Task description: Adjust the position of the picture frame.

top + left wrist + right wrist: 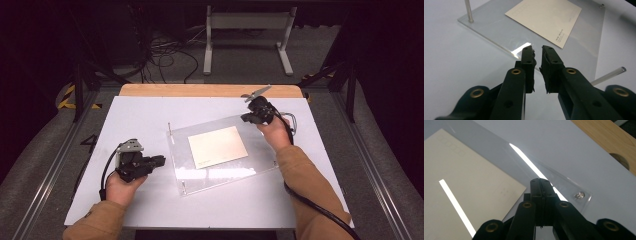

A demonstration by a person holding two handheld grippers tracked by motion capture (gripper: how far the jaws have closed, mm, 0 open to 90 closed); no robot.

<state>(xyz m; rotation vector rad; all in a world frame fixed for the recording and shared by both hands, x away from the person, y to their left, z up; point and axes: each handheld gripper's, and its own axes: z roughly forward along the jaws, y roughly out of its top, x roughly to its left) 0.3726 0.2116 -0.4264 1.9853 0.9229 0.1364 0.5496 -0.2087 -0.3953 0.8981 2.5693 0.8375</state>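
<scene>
Clear rectangular acrylic plate (225,155) lies mid-desk (150,115), cream paper card (218,146) on it. Left hand-held gripper (159,160), just beside the plate's left edge: narrow gap, nothing between. Right hand-held gripper (246,118), over the far right corner: jaws pressed together, empty.

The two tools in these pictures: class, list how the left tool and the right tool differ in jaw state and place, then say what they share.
1. The left tool has a narrow gap between its jaws; the right tool has its jaws pressed together, nothing between them.
2. The left tool sits beside the near left edge of the clear plate; the right tool is at its far right corner.
Shared: both are black, hand-held, and hold nothing.
</scene>
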